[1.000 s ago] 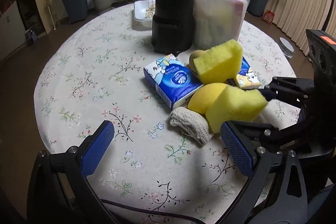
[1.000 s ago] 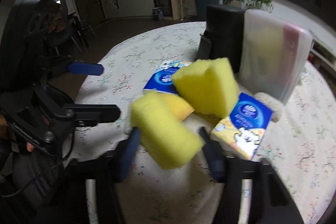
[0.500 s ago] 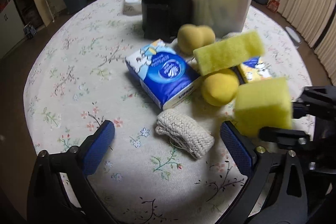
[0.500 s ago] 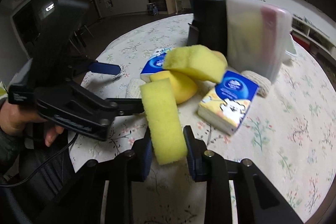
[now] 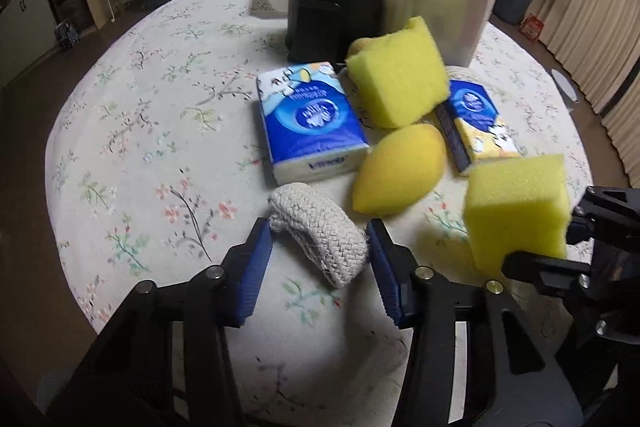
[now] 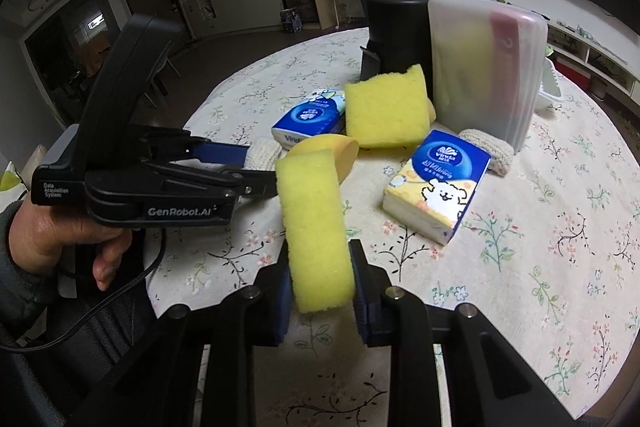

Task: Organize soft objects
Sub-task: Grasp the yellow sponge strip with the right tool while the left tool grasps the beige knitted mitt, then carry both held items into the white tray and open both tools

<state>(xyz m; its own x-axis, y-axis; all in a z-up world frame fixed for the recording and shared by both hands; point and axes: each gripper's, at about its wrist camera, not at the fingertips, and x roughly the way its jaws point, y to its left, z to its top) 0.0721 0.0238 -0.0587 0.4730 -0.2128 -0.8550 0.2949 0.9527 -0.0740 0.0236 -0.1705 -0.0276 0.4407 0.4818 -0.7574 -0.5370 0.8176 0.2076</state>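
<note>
- Two grips carry risk. Your right hand-held gripper [image 6: 318,273] is clamped on a yellow sponge [image 6: 314,227], lifted off the table [image 6: 540,267]; only its lower end is pinched, so a quick swing could let it slip out.
- Your left hand-held gripper [image 5: 320,259] has just been closing around the knitted cloth [image 5: 320,231], which lies on the table between its pads; I judge they touch without yet squeezing.
- Lift early and the cloth may drop.
- The two hand-held grippers sit near each other; crossing could make them collide.
</note>
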